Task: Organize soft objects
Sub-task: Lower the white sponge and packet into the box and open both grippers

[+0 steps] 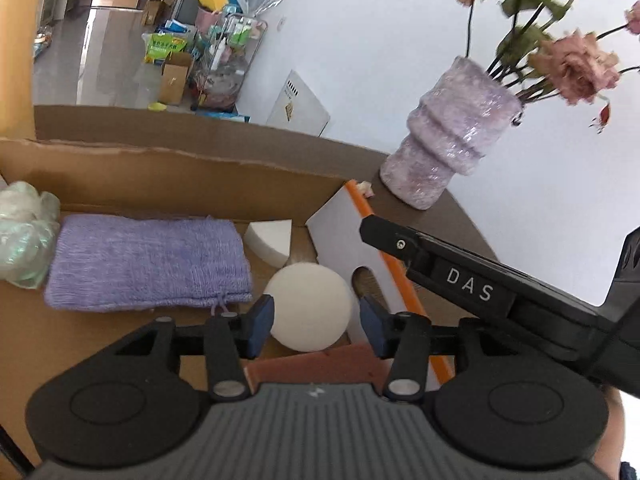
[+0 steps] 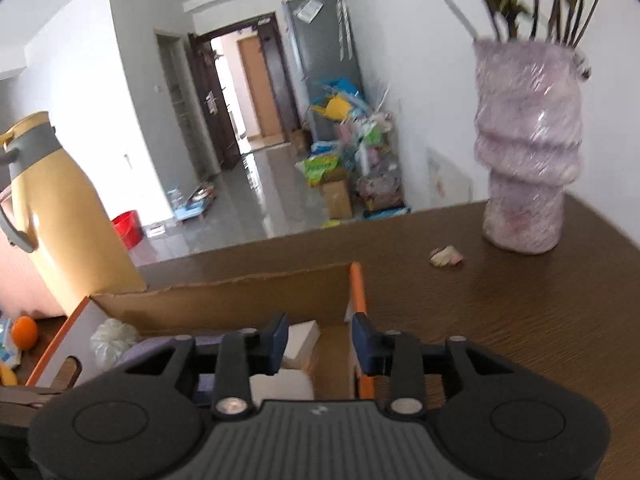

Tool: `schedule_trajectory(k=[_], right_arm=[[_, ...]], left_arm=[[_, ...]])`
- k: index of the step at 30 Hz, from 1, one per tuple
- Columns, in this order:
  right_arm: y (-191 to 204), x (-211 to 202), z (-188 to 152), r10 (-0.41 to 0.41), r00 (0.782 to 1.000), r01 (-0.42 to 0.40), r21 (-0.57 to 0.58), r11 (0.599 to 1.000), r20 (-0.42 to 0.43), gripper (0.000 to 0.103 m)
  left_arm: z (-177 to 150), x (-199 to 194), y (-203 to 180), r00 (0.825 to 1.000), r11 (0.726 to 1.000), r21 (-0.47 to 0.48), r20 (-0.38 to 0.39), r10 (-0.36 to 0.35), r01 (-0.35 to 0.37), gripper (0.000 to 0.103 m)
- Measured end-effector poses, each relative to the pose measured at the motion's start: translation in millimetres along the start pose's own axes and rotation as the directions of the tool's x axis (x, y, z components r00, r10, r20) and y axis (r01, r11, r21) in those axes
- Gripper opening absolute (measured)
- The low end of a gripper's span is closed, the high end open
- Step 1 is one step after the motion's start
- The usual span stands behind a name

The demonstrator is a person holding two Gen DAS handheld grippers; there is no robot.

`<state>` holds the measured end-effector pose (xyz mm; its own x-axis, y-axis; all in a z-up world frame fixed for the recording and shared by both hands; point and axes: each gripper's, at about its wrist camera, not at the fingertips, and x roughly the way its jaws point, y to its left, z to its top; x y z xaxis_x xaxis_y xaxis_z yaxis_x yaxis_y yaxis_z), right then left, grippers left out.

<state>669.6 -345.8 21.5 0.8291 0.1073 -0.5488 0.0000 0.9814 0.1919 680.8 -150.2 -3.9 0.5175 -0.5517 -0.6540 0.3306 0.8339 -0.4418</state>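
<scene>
Left wrist view: cardboard box [image 1: 168,184] holding a folded purple knit cloth [image 1: 148,264] at 9 o'clock, a crumpled clear plastic bundle [image 1: 24,232] at far 9 o'clock, a white wedge sponge [image 1: 270,240] at 12 o'clock and a round white sponge [image 1: 308,306] at centre. Left gripper [image 1: 316,322] spread apart around the round white sponge; pads near its sides, contact unclear. Right gripper [image 1: 480,280] crossing at 3 o'clock beside the box's orange-edged wall [image 1: 400,280]. Purple vase [image 1: 448,136] at 1 o'clock.

Right wrist view: right gripper [image 2: 320,344] spread apart, empty, straddling the box wall. Same box [image 2: 224,300] below, white sponges and plastic bundle [image 2: 112,340] inside. Yellow thermos jug [image 2: 64,216] at 9 o'clock, vase [image 2: 528,152] at 2 o'clock, crumpled petal [image 2: 446,257] on the brown table [image 2: 500,320].
</scene>
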Motion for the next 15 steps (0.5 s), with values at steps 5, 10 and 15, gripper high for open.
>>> schedule_trajectory(k=[5,10,15], right_arm=[[7,-32,13,-0.012,0.999,0.013,-0.034,0.999,0.035,0.040],[15,-85,21,-0.026,0.998,0.032,-0.105,0.994,0.057,0.050],[19,-153,14,-0.028,0.993,0.046,-0.160,0.986,0.111,0.067]], left_arm=[[4,-32,-8,0.999,1.000,0.002,0.050,0.020,-0.020,0.052],[8,-83,-8,0.990,0.995,0.010,0.108,0.093,-0.094,0.052],[-3,-162,-11,0.969,0.986,0.020,0.186,0.160,-0.167,0.060]])
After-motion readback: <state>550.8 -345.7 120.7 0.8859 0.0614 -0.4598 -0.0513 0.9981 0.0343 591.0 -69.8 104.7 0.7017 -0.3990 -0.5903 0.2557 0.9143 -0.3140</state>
